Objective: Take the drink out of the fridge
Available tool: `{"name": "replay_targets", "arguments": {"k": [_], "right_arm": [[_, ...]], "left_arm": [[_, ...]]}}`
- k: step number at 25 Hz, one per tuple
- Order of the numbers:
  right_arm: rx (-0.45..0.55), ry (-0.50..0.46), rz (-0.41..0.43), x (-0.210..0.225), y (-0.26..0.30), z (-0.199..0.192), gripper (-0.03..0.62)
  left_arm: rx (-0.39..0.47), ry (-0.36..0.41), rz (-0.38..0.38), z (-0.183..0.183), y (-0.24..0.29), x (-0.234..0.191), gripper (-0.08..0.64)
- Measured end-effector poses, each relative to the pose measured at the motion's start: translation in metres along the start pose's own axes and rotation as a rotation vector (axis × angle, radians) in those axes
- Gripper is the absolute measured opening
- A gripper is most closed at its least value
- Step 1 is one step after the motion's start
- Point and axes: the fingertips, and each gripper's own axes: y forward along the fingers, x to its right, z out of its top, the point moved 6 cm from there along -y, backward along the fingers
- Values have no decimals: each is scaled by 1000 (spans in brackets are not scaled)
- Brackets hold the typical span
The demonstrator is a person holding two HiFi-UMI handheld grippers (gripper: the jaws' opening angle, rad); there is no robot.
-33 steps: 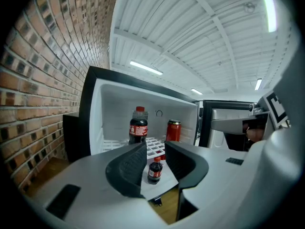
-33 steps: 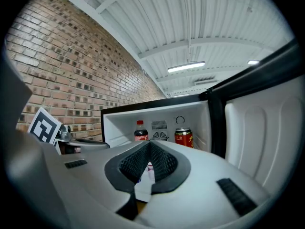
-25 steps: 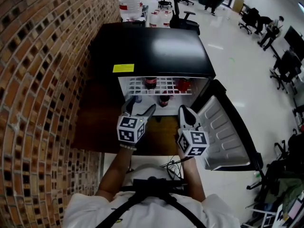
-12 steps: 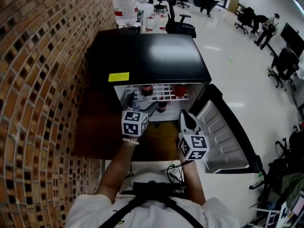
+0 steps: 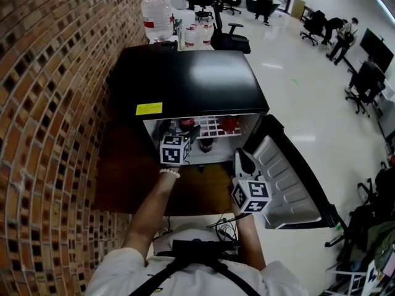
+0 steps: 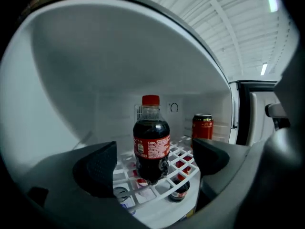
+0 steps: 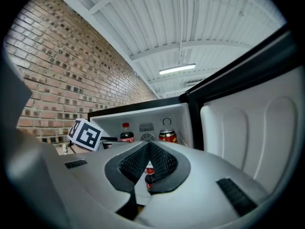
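A black mini fridge (image 5: pixel 191 79) stands with its door (image 5: pixel 290 177) swung open to the right. On its wire shelf (image 6: pixel 183 154) stand a red-capped cola bottle (image 6: pixel 151 140) and a red can (image 6: pixel 202 126). A second bottle (image 6: pixel 179 191) stands on the level below. My left gripper (image 6: pixel 152 161) reaches into the fridge (image 5: pixel 178 133). Its jaws have just been opening and stand wide, with the cola bottle between and just beyond the pads, untouched. My right gripper (image 5: pixel 242 159) hangs back outside the fridge, beside the door, with its fingertips (image 7: pixel 148 147) together on nothing.
A brick wall (image 5: pixel 55 103) runs along the left of the fridge. A brown floor panel (image 5: pixel 123 177) lies in front of it, with cables (image 5: pixel 225 217) near my body. A water jug (image 5: pixel 155 11) and office chairs (image 5: pixel 229 32) stand behind, on a white floor.
My left gripper has moved forward, from in front of the fridge to inside its opening, and its jaws have spread wider. The right gripper has hardly moved.
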Motion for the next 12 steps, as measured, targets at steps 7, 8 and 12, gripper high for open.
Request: {"name": "replay_targets", "arguments": {"k": [7, 8, 12], "right_arm": [[8, 2, -11, 6, 0, 2, 14], [9, 1, -12, 6, 0, 2, 14], [11, 3, -15, 8, 1, 3, 14]], "left_arm": [[-16, 2, 12, 4, 21, -8, 495], [-21, -1, 14, 3, 23, -9, 495], [-26, -22, 12, 1, 30, -10, 494]]}}
